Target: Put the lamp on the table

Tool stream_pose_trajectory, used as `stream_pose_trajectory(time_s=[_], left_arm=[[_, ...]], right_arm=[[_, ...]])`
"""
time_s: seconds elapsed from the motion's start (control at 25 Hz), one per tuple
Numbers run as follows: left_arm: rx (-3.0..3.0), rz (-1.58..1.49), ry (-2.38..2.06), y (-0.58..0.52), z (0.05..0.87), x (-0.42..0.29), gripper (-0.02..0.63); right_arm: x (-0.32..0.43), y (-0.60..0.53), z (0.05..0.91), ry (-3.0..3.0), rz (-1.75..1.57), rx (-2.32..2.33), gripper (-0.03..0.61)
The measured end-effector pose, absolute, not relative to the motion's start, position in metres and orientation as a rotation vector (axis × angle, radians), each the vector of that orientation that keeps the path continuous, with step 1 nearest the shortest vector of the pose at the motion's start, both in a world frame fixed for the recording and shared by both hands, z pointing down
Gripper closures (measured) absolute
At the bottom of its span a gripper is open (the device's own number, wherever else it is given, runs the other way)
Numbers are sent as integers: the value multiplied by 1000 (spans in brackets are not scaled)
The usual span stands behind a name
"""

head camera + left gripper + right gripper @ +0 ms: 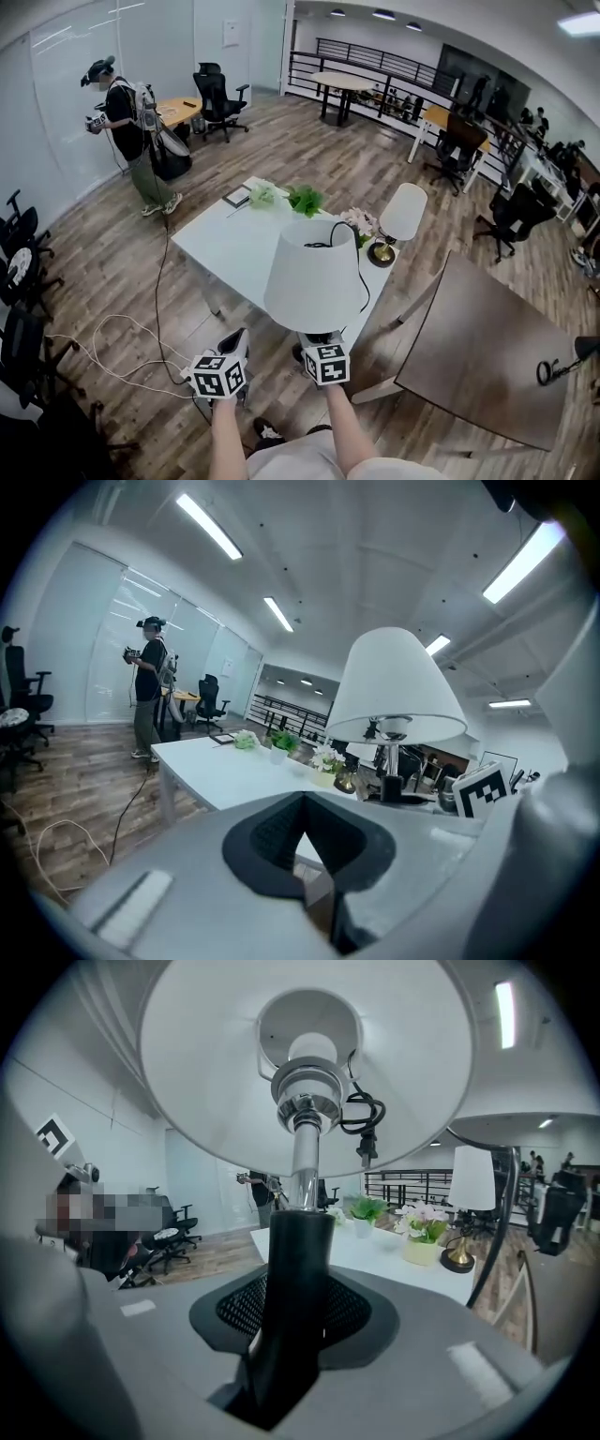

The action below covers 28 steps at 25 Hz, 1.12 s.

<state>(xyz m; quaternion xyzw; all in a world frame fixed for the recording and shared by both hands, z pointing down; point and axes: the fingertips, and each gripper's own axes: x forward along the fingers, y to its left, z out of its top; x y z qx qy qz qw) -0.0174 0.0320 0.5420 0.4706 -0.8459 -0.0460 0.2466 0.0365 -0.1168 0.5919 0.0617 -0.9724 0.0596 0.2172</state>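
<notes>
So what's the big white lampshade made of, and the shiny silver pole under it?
The big white lampshade looks like matte fabric or stiff paper: smooth, no glare. The shiny silver pole is probably polished metal: it shows mirror-like reflections.

Lamp (312,272) (403,214): two, centre and just right. Plant (262,194) (305,200) (359,223): three, mid-frame. Gripper (232,345) (317,342): two, bottom. Person (127,122): one, upper left.

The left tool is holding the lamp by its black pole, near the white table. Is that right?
No. The right tool holds the lamp by its black pole, near the white table. The right gripper view shows the pole gripped between its jaws; the left tool is empty.
</notes>
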Motion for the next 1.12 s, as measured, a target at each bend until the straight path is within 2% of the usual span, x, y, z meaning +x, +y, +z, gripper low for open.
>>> stream_pose_trajectory(time_s=[0.44, 0.76, 1.12], left_arm=[[1439, -155, -2204, 1, 551, -12, 614], [1470, -92, -2190, -12, 554, -42, 614], [1585, 24, -2156, -52, 535, -105, 614]], right_arm=[[50, -139, 588, -2695, 102, 343, 414], [34, -160, 598, -2707, 150, 425, 414], [-35, -217, 584, -2736, 198, 584, 414]])
